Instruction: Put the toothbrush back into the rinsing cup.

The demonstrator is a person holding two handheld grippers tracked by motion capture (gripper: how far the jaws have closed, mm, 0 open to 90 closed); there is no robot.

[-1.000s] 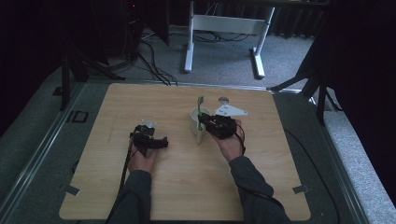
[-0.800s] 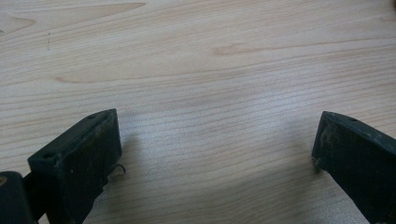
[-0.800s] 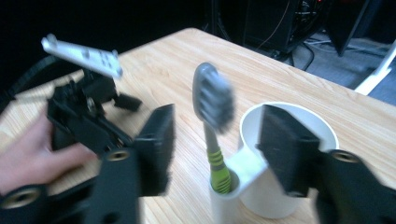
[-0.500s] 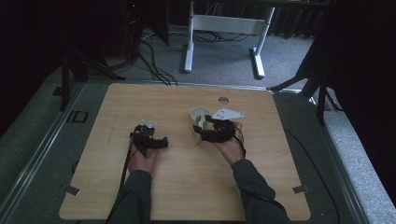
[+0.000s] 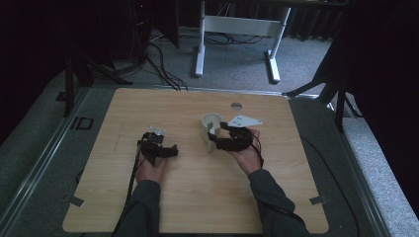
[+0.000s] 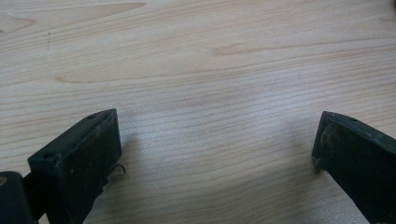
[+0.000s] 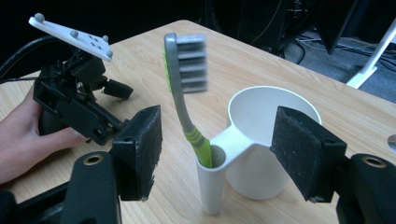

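Toothbrush [image 7: 184, 84] standing head-up in the narrow side tube [image 7: 211, 184] of a white cup [image 7: 261, 140], handle leaning a bit, green grip sunk into the tube. Sitting right between the right gripper [image 7: 215, 154]'s jaws but touching neither pad, clear air on both sides. Jaws spread as wide as they go, having just been opening, nothing gripped. Cup body just behind and to one side of the tube, joined to it by a short white bridge.

From the high view: cup [image 5: 211, 127] a little past the middle of the table [image 5: 197, 207], with the right gripper [image 5: 217, 140] hugging its near side, hand [image 5: 247, 155] behind it. Grey plate [image 5: 242, 120] poking out just beside the cup.

Left gripper [image 5: 165, 150] well apart from the cup, resting low over bare wood. In its own view, jaws wide apart with only wood grain between them, holding nothing.

Plenty of open tabletop all round: wide bare strip toward the near edge, more to the far left and far right. Small round hole [image 5: 236, 105] in the top near the far edge, beyond the cup. Beyond the table, grey carpet, cables, and a white stand [image 5: 237, 29]. Tape tabs at the near corners.
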